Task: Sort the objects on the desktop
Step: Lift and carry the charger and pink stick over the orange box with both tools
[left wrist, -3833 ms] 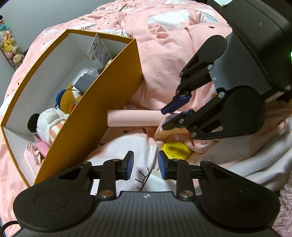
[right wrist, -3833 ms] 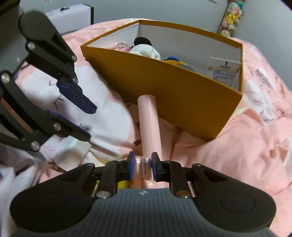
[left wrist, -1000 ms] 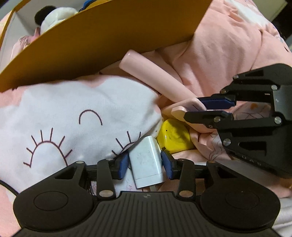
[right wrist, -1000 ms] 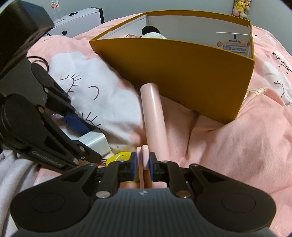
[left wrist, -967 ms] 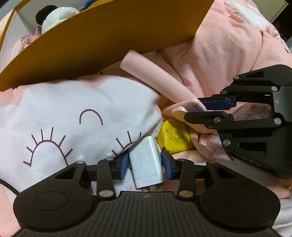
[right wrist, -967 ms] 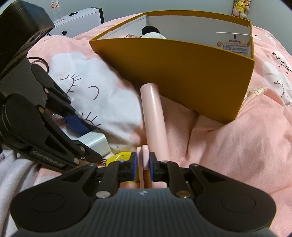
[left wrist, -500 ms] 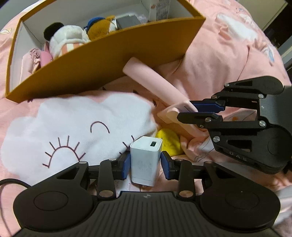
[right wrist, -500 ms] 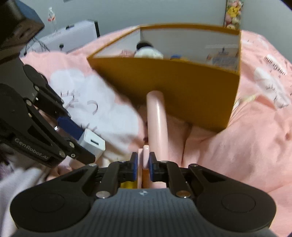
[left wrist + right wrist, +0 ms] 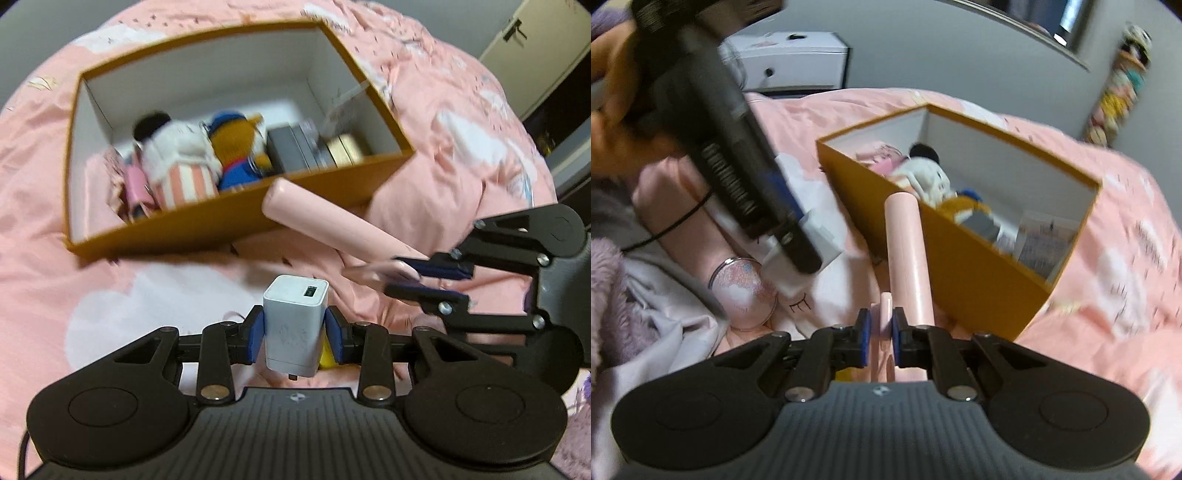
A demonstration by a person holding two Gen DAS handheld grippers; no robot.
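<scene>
Holding a white plastic USB charger block point(image 9: 295, 325) clamped between its blue pads, the left gripper point(image 9: 294, 334) hangs above the pink bed quilt point(image 9: 122, 291) with the charger's port end pointing forward, straight at the near long wall of the orange cardboard box with a white inside point(image 9: 236, 221). The box lies ahead of and below this gripper, its long axis running across the view, with plush toys point(image 9: 177, 158) filling the left part and small dark cases point(image 9: 291, 147) further right. To the right, the right gripper point(image 9: 878, 334) is closed on the flat tab at the near end of a long pale-pink cylindrical device point(image 9: 907, 254), whose long axis points forward so that its far tip overlaps the box's near wall. Both loads look near the box; the pink tip seems nearer, though a lift over the rim looks needed.
</scene>
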